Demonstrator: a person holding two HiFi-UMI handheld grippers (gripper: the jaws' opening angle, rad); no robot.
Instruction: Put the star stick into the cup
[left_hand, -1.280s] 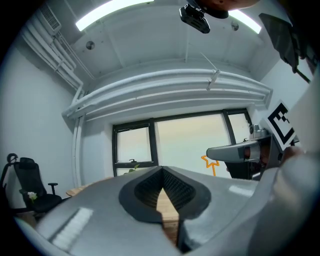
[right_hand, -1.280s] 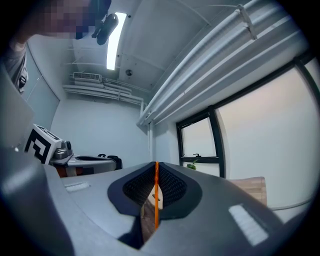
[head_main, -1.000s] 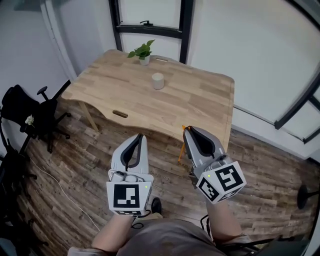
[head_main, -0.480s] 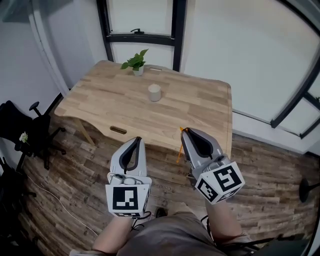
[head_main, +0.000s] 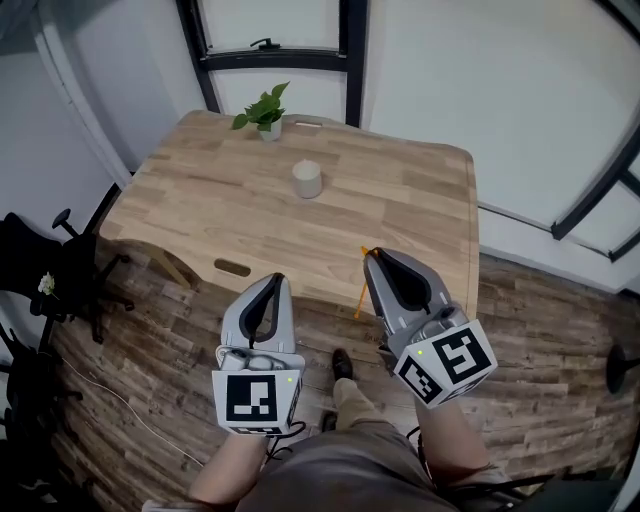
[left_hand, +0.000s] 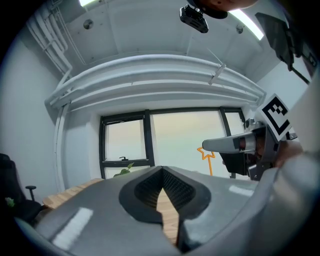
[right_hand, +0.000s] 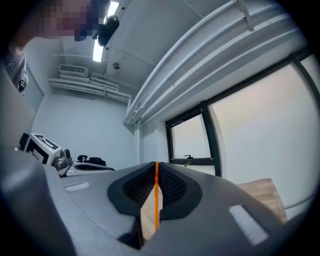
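Nearest the camera, low in the head view, both grippers were held side by side above the wood floor (head_main: 140, 380), short of the table's near edge. On the left, the left gripper (head_main: 274, 282) had its jaws pressed together with nothing between them. Just to its right, the right gripper (head_main: 372, 258) was clenched on the star stick (head_main: 359, 297), a thin orange rod that ran between its pads. The star end showed right at the fingertips, and the rest of the rod slanted down under the jaws. A shoe (head_main: 342, 364) showed on the floor between the two grippers. Farther off, the table (head_main: 420, 220) carried the cup (head_main: 307, 179), upright near its middle and well apart from the stick. Beyond the cup, a small potted plant (head_main: 263, 110) stood at the far edge, below a dark window frame (head_main: 350, 50). An office chair (head_main: 35, 250) sat off to the left of the table.
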